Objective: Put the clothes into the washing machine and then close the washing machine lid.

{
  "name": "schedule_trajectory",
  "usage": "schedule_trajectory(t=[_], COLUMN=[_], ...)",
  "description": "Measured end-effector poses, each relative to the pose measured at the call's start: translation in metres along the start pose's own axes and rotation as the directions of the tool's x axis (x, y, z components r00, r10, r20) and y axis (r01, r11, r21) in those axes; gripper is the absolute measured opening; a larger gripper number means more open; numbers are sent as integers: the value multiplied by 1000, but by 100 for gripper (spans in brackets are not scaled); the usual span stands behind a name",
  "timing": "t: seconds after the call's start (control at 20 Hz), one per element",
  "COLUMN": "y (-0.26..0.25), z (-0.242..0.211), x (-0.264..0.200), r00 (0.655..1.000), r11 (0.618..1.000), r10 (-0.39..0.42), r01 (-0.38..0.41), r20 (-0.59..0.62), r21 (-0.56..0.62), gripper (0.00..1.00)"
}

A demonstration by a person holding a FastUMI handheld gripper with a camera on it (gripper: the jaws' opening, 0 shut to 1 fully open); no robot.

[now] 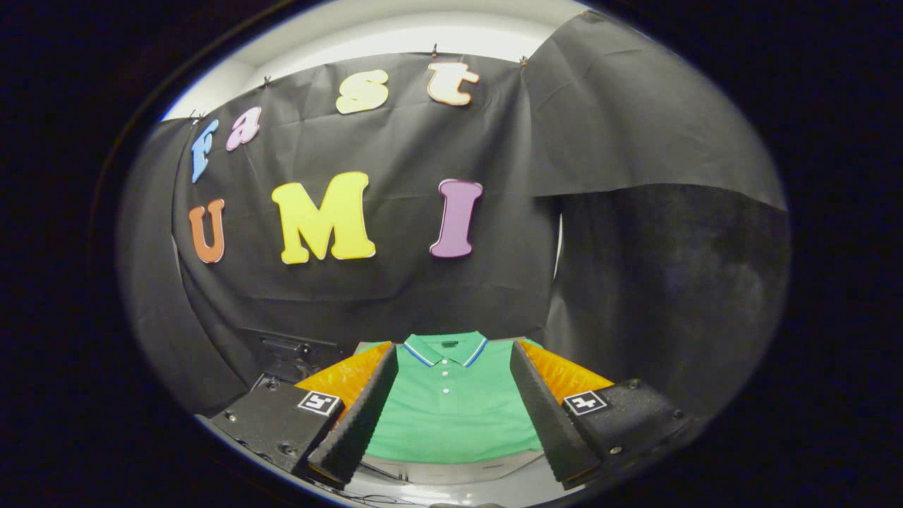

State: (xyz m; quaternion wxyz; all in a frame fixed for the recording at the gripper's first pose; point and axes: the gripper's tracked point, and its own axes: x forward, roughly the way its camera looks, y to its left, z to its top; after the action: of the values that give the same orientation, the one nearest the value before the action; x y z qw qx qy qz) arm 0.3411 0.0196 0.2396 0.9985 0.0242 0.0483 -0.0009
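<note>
Green polo shirt point(451, 409), collar buttoned, lies flat at lower centre of the frame, seen between the gripper's point(451, 423) wide-spread, empty fingers.

Black cloth wall point(395, 282) fills the centre of the frame, hung from small clips along its top edge, creased. A second black sheet point(635, 120) overlaps it at upper right. White ceiling or wall band point(395, 28) across the top. Dark box-like object point(289, 353), lower left, possibly equipment; too dim to identify.
</note>
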Motion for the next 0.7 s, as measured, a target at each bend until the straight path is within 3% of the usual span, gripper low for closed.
schedule_trajectory(t=[0.35,0.7], y=[16,7], z=[-41,-116], x=[98,149], r00=[974,883], r11=[998,999], r10=[54,51], r01=[-55,-47], r20=[-218,-466], r21=[1,19], gripper=[100,100])
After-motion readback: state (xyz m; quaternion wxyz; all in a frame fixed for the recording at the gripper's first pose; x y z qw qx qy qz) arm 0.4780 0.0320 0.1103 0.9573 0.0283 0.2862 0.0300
